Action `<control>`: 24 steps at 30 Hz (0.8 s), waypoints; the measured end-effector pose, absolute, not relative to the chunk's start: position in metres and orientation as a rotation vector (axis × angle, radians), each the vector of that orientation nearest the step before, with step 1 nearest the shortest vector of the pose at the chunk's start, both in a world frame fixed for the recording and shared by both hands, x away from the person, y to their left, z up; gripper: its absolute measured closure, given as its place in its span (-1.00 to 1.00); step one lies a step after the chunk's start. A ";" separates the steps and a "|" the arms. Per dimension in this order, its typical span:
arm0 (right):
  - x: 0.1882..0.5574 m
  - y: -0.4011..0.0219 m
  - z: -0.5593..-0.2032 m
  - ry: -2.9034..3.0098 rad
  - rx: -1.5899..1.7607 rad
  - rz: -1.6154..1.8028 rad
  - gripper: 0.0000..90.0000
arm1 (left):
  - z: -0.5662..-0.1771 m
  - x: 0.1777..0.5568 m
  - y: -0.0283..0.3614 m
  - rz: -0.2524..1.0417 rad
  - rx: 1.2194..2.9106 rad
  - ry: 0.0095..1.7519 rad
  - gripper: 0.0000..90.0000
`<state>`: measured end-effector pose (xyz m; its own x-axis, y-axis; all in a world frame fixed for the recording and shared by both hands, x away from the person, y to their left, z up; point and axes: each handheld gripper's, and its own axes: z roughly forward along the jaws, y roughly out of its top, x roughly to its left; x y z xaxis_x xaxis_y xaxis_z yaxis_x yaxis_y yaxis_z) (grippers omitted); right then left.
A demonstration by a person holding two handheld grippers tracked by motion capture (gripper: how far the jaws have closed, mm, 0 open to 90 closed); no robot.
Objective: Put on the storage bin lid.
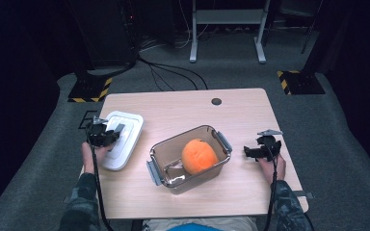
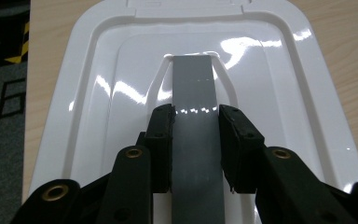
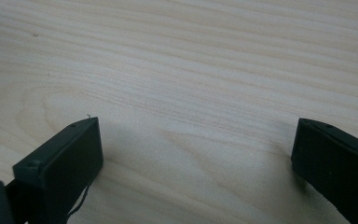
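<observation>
Left tongs (image 2: 196, 140) are clamped on the grey handle (image 2: 193, 88) of the white lid (image 2: 98, 93) near the worktop's (image 1: 250, 110) left edge, so the open container (image 1: 160, 151) with the orange ball (image 1: 198, 156) sits off toward the middle, while the right tongs (image 3: 196, 154) gape wide over bare wood.

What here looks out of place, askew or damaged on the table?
Nothing looks damaged or spilled. The white lid lies on the table beside the clear container, slightly askew, with the left gripper shut on its grey handle. The orange fruit sits inside the open container. The right gripper rests open over bare wood.
</observation>
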<state>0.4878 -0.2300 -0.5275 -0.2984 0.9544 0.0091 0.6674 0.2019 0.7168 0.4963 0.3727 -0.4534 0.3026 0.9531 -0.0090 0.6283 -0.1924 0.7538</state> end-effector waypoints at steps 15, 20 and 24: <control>0.488 -0.230 -0.527 2.041 1.506 0.871 -0.97 | -0.384 0.483 0.359 0.660 1.960 1.242 0.48; 0.488 -0.231 -0.528 2.044 1.498 0.870 -0.97 | -0.365 0.477 0.345 0.656 1.976 1.192 0.48; 0.488 -0.230 -0.527 2.040 1.507 0.871 -0.97 | -0.351 0.473 0.332 0.654 1.998 1.138 0.48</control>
<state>0.4878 -0.2301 -0.5275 -0.2972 0.9548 0.0086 0.6666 0.2010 0.7178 0.4731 0.3316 -0.3510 0.4781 0.8754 0.0710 0.5024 -0.3389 0.7954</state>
